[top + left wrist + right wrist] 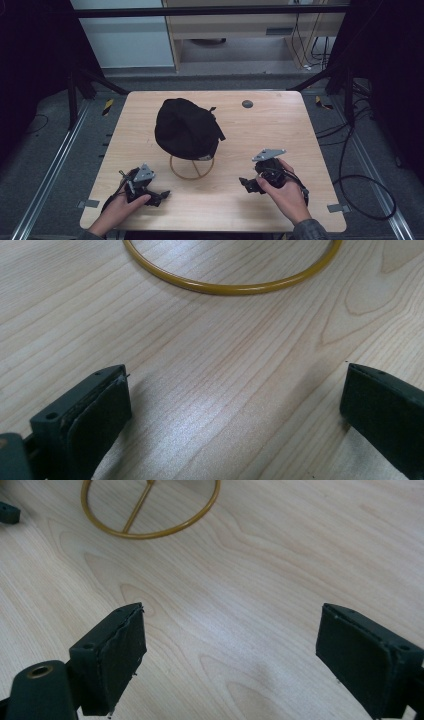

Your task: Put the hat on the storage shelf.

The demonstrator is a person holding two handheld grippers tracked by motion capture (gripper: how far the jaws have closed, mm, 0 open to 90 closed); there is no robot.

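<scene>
A black cap [186,127] sits on a stand whose gold wire ring base [192,169] rests on the wooden table [270,125]. My left gripper [161,196] lies low at the front left, pointing right toward the ring [235,287]; its jaws stand wide apart with bare wood between them. My right gripper [246,184] is held at the front right, pointing left toward the ring base [150,510]. Its black pads [117,660] are spread wide with nothing between them. The left gripper's jaw tip [9,513] peeks in at the far left of the right gripper view.
A small dark round disc [247,104] lies on the table behind the cap at the right. Metal rails run along both sides of the table, and cables trail on the floor at the right.
</scene>
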